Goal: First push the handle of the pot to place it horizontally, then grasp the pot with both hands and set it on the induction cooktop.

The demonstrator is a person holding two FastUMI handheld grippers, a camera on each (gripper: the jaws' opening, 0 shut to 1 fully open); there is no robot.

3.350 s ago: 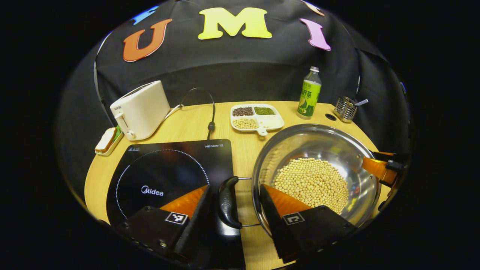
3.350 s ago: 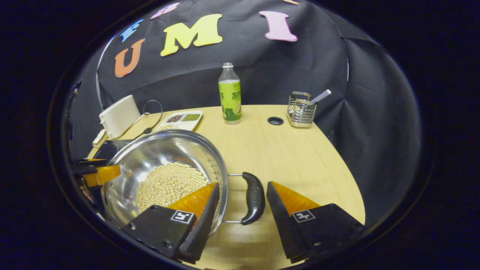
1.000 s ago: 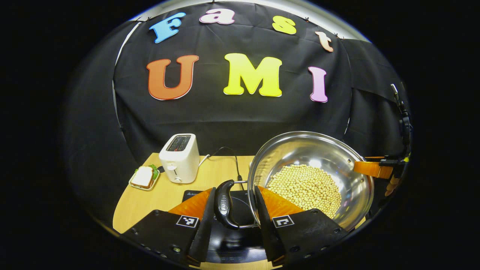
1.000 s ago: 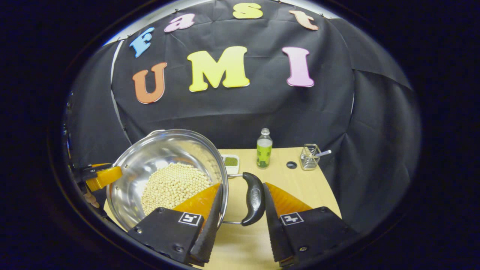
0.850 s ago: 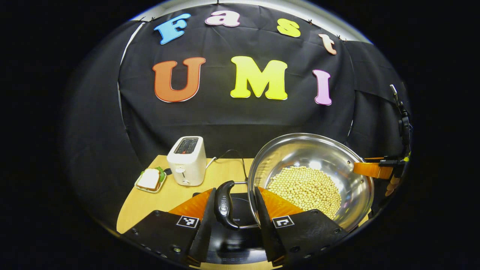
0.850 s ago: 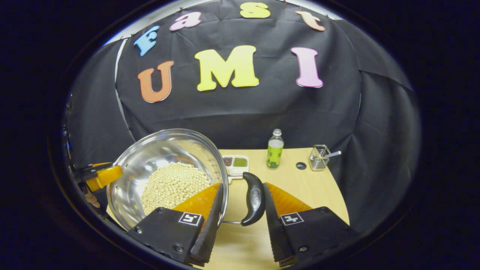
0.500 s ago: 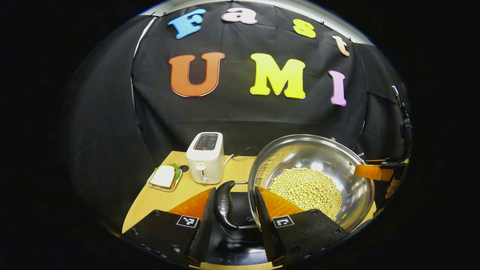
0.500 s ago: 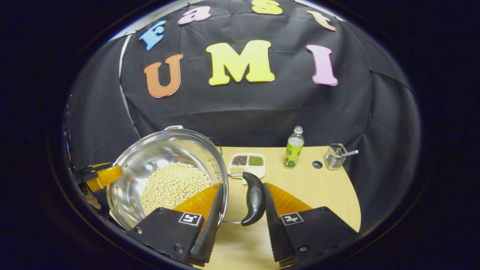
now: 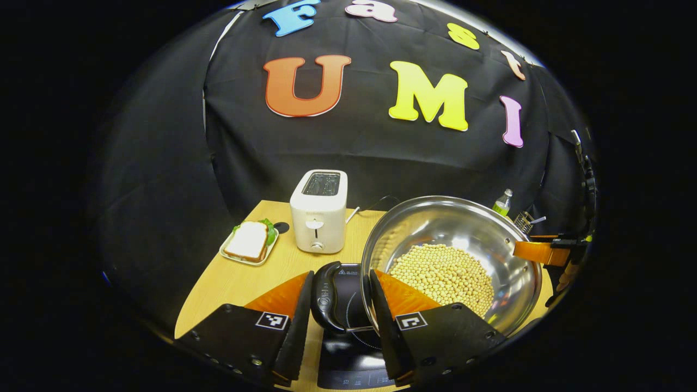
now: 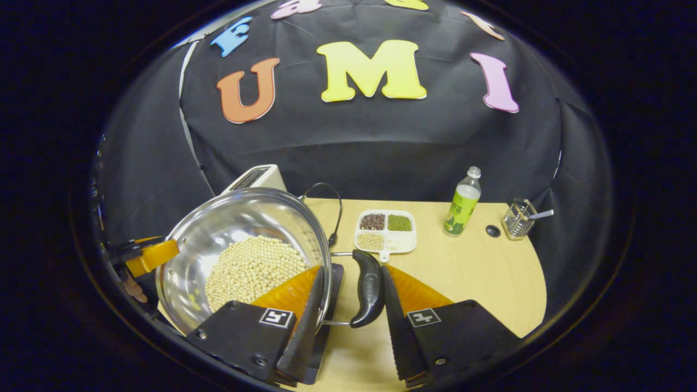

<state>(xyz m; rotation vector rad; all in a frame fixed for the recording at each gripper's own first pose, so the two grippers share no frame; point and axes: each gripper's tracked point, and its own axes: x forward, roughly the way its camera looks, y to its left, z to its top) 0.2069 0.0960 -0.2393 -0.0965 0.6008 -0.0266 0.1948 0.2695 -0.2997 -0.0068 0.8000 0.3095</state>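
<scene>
Jaws of both grippers clamped on black side handles, left gripper (image 9: 337, 296), right gripper (image 10: 351, 288), shiny steel pot of pale beans (image 9: 452, 256) held above black induction cooktop (image 9: 348, 348), pale wooden table (image 10: 479, 283).

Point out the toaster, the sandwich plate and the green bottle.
toaster (image 9: 319, 218), left gripper view, front face.
sandwich plate (image 9: 233, 256), left gripper view, near rim.
green bottle (image 10: 459, 215), right gripper view, label.
</scene>
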